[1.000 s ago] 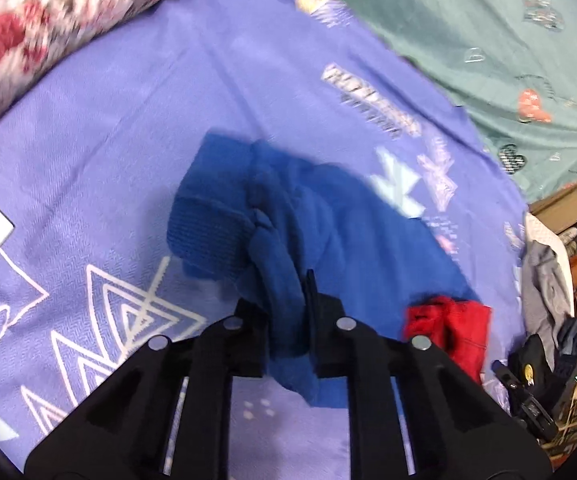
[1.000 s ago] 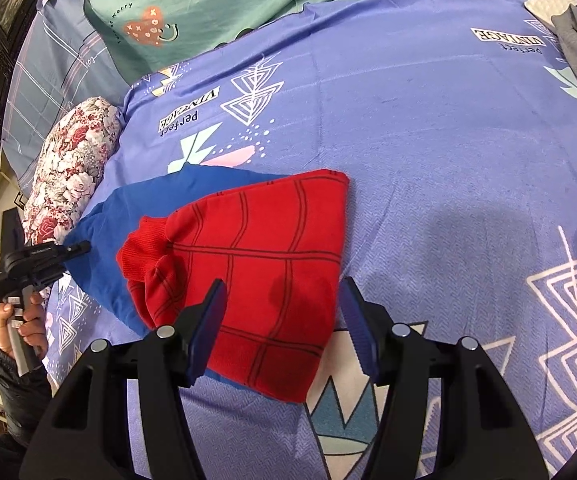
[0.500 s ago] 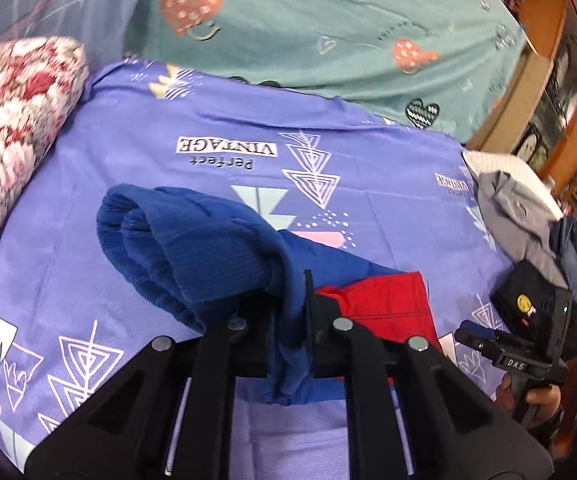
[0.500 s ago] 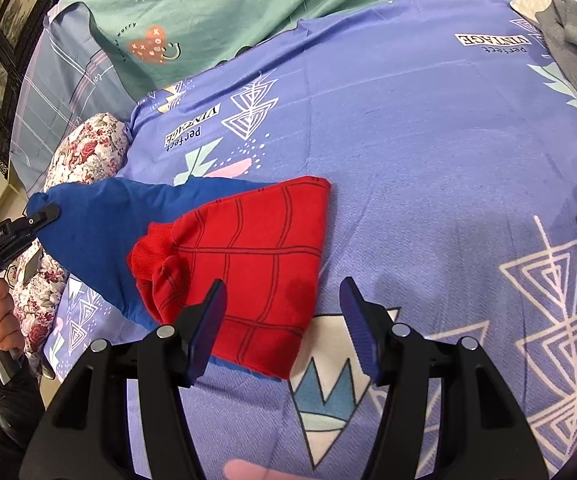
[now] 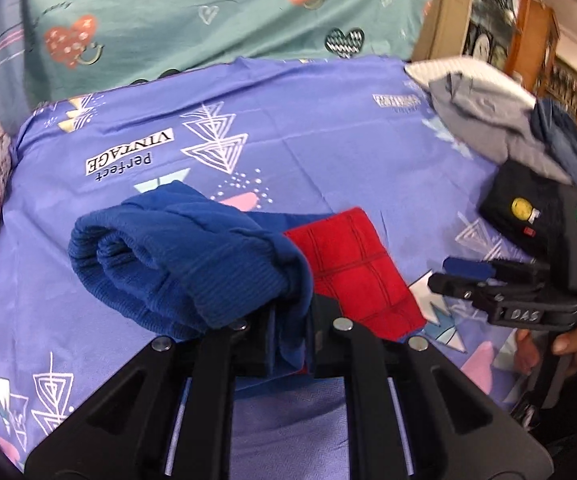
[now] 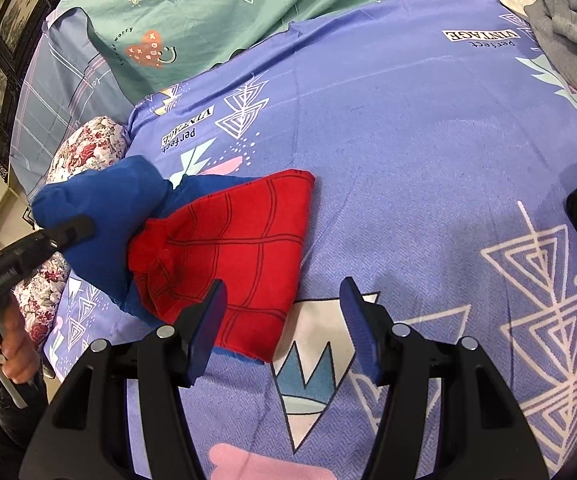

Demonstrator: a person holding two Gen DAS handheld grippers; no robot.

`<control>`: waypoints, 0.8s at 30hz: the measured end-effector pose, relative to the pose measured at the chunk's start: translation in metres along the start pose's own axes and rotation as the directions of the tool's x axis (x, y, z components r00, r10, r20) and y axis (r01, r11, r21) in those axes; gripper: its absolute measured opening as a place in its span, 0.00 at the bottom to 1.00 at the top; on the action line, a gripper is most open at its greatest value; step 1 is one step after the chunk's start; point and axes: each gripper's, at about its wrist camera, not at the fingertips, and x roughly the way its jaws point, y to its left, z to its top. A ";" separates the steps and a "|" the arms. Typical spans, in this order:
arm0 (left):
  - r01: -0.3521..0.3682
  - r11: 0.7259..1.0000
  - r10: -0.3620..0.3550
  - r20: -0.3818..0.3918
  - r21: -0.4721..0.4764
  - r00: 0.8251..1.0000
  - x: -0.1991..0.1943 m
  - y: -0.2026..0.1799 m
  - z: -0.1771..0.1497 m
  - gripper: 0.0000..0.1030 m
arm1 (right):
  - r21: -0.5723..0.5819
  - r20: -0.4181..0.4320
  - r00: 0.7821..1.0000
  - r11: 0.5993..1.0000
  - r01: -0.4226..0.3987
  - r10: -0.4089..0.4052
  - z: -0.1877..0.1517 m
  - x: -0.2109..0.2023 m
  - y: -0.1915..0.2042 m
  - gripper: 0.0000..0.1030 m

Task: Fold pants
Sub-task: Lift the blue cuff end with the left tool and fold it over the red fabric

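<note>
Left gripper pinches a bunched blue end of the pants and holds it raised above the bedsheet, probably to carry it over as a fold. Right gripper hovers wide apart, holding nothing, just beside the flat red part. Pants run lengthwise from the lifted blue end toward the floral pillow side, red end nearer the right gripper.

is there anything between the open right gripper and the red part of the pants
Nothing visible does. The right gripper hangs open just above the near edge of the red part, with only the purple bedsheet around it. The left gripper clamps the blue part off to the side.
</note>
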 end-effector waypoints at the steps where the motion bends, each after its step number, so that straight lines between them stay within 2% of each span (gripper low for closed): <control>1: -0.003 1.000 0.003 -0.015 0.014 1.000 0.007 -0.006 -0.002 0.10 | -0.001 0.000 1.000 1.000 0.002 -0.002 -0.001 -0.001 -0.001 0.57; 6: 0.036 0.999 -0.035 -0.084 0.016 0.996 0.036 -0.018 -0.010 0.15 | -0.003 0.005 1.000 1.000 0.019 -0.019 0.002 -0.006 -0.002 0.57; 7: 0.055 0.999 -0.054 -0.103 0.002 0.993 0.042 -0.019 -0.012 0.26 | -0.002 0.006 1.000 1.000 0.021 -0.021 0.003 -0.006 -0.002 0.57; 8: 0.083 0.997 -0.083 -0.123 -0.012 0.989 0.048 -0.019 -0.013 0.43 | -0.001 0.006 1.000 1.000 0.025 -0.025 0.004 -0.007 -0.003 0.57; 9: 0.134 0.990 -0.137 -0.149 -0.032 0.979 0.054 -0.020 -0.015 0.53 | -0.001 0.005 1.000 1.000 0.029 -0.029 0.004 -0.007 -0.003 0.58; 10: 0.157 0.987 -0.162 -0.160 -0.044 0.974 0.056 -0.021 -0.015 0.63 | 0.000 0.004 0.999 1.000 0.031 -0.031 0.004 -0.007 -0.003 0.57; 13: 0.177 0.983 -0.181 -0.164 -0.042 0.970 0.060 -0.028 -0.017 0.76 | 0.000 0.001 0.999 0.999 0.042 -0.042 0.005 -0.007 -0.004 0.58; 16: 0.187 0.982 -0.190 -0.159 -0.036 0.969 0.055 -0.031 -0.015 0.78 | 0.004 0.000 0.999 0.999 0.050 -0.050 0.007 -0.007 -0.005 0.58; 21: 0.263 0.961 -0.272 -0.117 -0.086 0.955 0.026 -0.012 -0.015 0.82 | -0.007 -0.004 0.999 0.999 0.047 -0.047 0.009 -0.005 -0.001 0.58; 24: 0.263 0.958 -0.272 -0.068 -0.118 0.960 0.005 0.006 -0.017 0.86 | -0.018 -0.010 0.999 0.999 0.038 -0.038 0.011 -0.002 0.003 0.58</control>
